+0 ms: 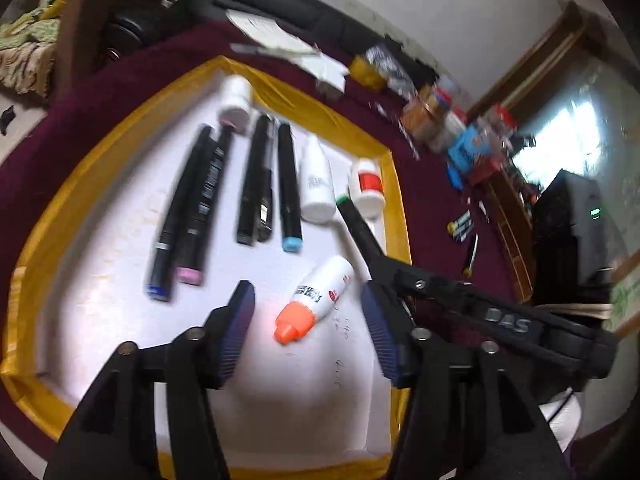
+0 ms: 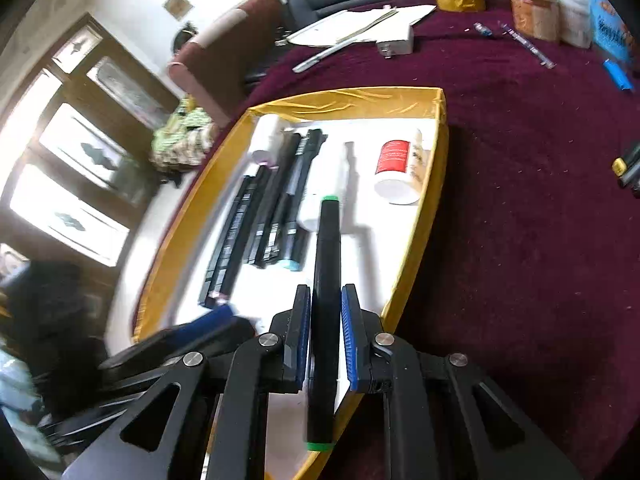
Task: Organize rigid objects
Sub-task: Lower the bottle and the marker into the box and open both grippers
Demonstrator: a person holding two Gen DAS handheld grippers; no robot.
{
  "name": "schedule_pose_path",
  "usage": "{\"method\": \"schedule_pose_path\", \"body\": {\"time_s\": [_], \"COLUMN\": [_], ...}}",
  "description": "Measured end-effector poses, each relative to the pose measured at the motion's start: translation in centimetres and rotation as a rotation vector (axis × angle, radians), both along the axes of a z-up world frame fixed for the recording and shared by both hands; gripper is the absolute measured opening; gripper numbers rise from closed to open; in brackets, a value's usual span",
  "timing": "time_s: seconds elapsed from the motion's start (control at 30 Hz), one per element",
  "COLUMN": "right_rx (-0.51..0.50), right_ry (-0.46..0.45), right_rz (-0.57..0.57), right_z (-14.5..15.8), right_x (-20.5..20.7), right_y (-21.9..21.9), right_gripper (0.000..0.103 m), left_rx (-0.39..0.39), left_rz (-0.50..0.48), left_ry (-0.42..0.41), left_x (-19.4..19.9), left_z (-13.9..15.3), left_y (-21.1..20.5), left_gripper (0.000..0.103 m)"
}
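Maroon cloth (image 2: 520, 200), yellow-rimmed tray (image 2: 434, 168) | right gripper (image 2: 326, 344) clamps green-capped marker (image 2: 327, 280) | left gripper (image 1: 308, 332) wide, empty | risk: marker (overhanging) knocks lower-centre orange-capped bottle (image 1: 316, 296).

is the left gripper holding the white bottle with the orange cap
No, the left gripper is open, and the white bottle with the orange cap lies loose on the white tray floor between its blue pads, touching neither.
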State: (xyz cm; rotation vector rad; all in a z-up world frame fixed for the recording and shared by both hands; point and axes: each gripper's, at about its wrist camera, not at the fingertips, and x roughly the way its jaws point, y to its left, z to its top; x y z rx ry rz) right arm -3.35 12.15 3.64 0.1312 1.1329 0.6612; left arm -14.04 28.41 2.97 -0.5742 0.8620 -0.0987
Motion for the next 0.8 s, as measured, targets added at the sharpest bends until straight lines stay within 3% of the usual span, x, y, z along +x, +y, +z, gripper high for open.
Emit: {"method": "schedule_pose_path", "body": {"time_s": [0.2,0.33,0.43,0.5,0.53,0.57,0.6,0.63,0.67,0.7,0.8], "right_rx": [-0.035,-0.026,-0.018,-0.036,-0.045,-0.062,-0.073,-0.079,-0.084,-0.098,-0.121], "right_ry": [0.003,-0.053,-0.168,-0.312,-0.38,-0.472,-0.531,-0.587,-0.644,-0.646,-0.503], "right_rz": [-0.022,-0.026,-0.045,-0.08,-0.102,-0.148,-0.193,-0.247,-0.328,-0.368,-0.403], "right_z": [-0.2,0.9,2.9,5.0,5.8,6.8,7.3,7.6,7.8,7.8,6.5], "right_x": [-0.4,-1.2,-1.8,-2.9,-3.6,-4.4,-4.8,-5.2,-5.3,-5.0,-2.4], "right_y": [0.8,0.2,-1.6,-3.7,-4.8,-6.3,-7.4,-8.7,-10.6,-12.0,-15.9], "right_gripper": [0.018,0.022,0.023,0.028,0.04,0.062,0.075,0.096,0.102,0.102,0.102], "left_rx": [-0.014,-0.029,-0.019,-0.011,-0.005,0.002,0.005,0.008,0.013,0.015,0.038], "left_rz": [0.034,0.034,0.023,0.013,0.006,-0.008,-0.017,-0.027,-0.045,-0.056,-0.1], "left_ry": [-0.037,-0.033,-0.054,-0.074,-0.087,-0.101,-0.106,-0.11,-0.109,-0.108,-0.102], "left_x": [-1.0,-1.1,-1.4,-1.7,-1.8,-1.8,-1.7,-1.7,-1.5,-1.5,-1.3], "left_z": [0.9,0.8,1.2,1.7,1.9,2.2,2.4,2.5,2.6,2.7,2.9], "left_y": [1.2,1.0,0.5,-0.1,-0.5,-1.0,-1.5,-1.9,-2.7,-3.2,-5.0], "left_gripper": [0.063,0.063,0.063,0.063,0.063,0.063,0.063,0.063,0.063,0.063,0.063]}}
